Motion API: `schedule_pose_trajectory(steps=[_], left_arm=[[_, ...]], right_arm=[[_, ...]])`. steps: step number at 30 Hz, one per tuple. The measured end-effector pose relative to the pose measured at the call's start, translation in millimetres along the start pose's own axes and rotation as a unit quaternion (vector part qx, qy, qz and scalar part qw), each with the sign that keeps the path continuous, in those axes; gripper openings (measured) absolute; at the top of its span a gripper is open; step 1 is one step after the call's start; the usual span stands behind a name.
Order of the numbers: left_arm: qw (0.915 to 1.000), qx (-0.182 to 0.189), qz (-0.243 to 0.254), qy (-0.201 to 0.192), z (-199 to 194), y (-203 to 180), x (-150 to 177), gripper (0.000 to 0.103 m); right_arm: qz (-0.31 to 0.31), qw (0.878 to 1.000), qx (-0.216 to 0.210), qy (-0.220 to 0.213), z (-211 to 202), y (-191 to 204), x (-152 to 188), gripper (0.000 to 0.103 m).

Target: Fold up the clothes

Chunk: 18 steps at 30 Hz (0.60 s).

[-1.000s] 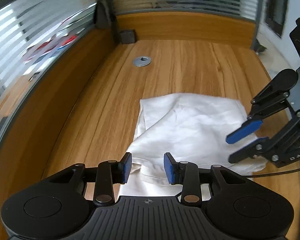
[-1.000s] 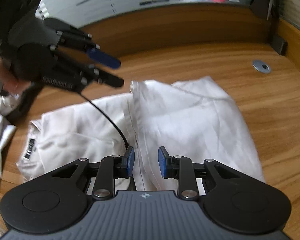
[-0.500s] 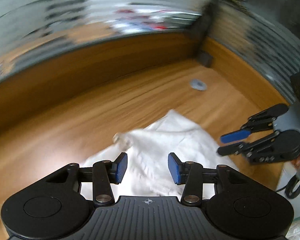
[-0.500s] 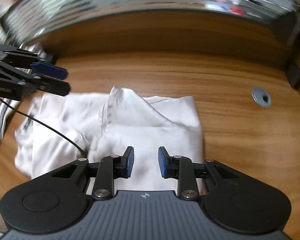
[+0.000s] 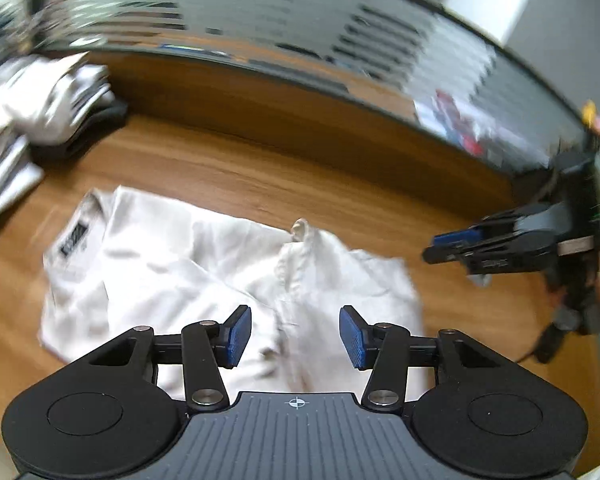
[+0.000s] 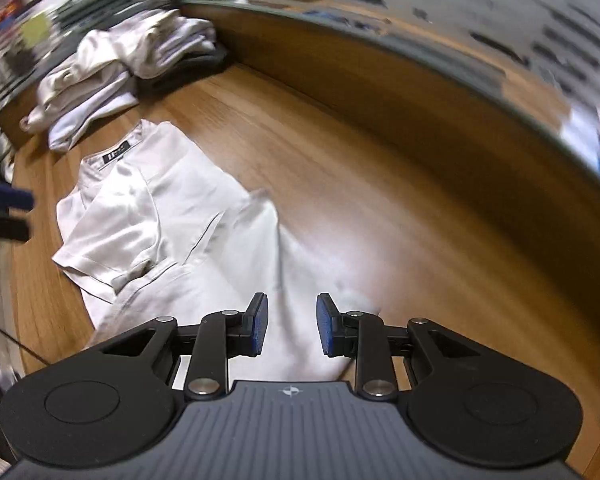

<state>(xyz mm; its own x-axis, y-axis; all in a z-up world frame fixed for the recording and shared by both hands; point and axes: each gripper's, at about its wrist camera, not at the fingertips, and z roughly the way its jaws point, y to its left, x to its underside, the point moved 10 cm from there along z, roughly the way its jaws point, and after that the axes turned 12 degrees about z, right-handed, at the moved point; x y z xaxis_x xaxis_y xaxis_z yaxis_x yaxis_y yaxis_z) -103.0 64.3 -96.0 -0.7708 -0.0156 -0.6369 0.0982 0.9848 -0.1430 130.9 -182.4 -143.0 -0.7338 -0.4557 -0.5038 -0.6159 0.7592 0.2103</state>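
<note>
A white shirt (image 5: 204,264) lies partly folded on the wooden table (image 5: 260,176), its collar with a black label (image 5: 73,236) at the left. My left gripper (image 5: 295,336) hovers above the shirt's near part, its jaws opening, with nothing between the blue pads. In the right wrist view the same shirt (image 6: 172,216) spreads out ahead, label (image 6: 116,151) at the far end. My right gripper (image 6: 291,330) hangs over the shirt's near edge, jaws apart and empty. In the left wrist view the right gripper (image 5: 456,242) shows at the right, held by a hand.
A heap of white and dark clothes (image 6: 112,76) sits at the table's far left corner, also seen as clothes (image 5: 40,104) in the left wrist view. A wooden wall (image 6: 420,112) under a striped glass partition borders the table's far side. A black cable (image 6: 12,340) runs at the left.
Both views have swung round and rolled, so the clothes heap and the label end of the shirt now show. The left jaws have widened. The right jaws stand as before.
</note>
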Motion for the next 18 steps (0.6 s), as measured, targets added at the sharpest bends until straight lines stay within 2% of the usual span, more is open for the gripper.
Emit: schedule_pose_trajectory(steps=[4,8,11,13,18], left_arm=[[0.9984,-0.030,-0.048,0.005,-11,-17,26,0.054],[0.9924,-0.051,-0.111,0.011,-17,-27,46,0.054],[0.9835,-0.071,-0.166,-0.010,-24,-29,42,0.054],[0.9774,-0.075,-0.194,-0.038,-28,-30,35,0.055],[0.9724,-0.115,-0.191,-0.069,-20,-28,15,0.058]], right_arm=[[-0.067,0.997,0.012,0.026,4,-6,-12,0.030],[-0.105,0.994,-0.011,0.036,1,-5,-18,0.030],[-0.134,0.989,-0.017,0.052,-1,-3,-22,0.030],[-0.150,0.986,-0.027,0.061,-2,-1,-25,0.030],[-0.192,0.977,-0.056,0.069,2,0,-40,0.030]])
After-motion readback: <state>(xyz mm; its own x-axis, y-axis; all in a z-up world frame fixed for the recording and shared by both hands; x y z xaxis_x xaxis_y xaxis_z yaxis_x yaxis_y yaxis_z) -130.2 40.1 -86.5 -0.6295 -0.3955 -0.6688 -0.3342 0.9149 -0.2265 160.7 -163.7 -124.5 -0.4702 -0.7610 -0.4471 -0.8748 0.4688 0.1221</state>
